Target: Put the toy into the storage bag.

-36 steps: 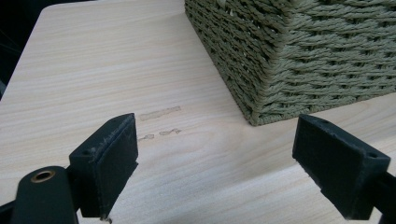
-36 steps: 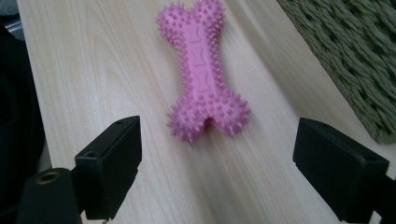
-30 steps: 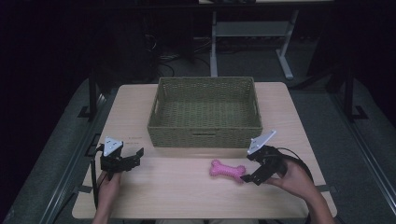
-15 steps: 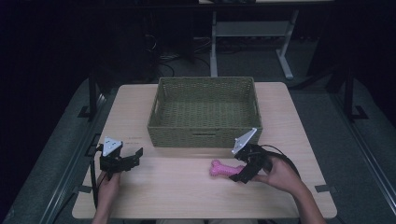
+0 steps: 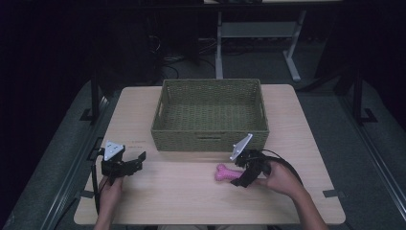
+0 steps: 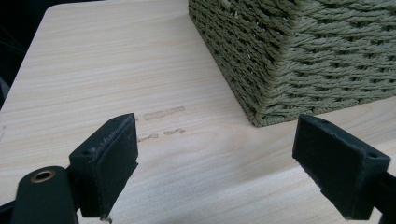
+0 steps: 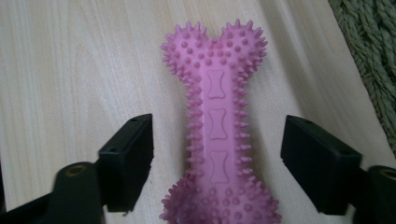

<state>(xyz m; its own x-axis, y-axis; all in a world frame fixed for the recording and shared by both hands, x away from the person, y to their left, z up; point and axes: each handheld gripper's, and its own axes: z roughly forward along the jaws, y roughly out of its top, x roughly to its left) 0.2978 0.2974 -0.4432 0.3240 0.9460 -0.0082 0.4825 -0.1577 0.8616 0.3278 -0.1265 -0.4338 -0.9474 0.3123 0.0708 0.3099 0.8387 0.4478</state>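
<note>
A pink spiky bone toy lies flat on the wooden table, just in front of a green woven basket. My right gripper is open and straddles the bone's right end. In the right gripper view the bone runs between the two black jaws, with a gap on each side. My left gripper rests low over the table at the front left, open and holding nothing. In the left gripper view the basket's corner stands just ahead of the jaws.
The basket's inside looks bare. Faint marks show on the tabletop in front of the left gripper. Beyond the table stand a desk frame and a dark floor with cables.
My right gripper has moved left along the table and now straddles the pink bone. The bone and the left gripper have stayed in place.
</note>
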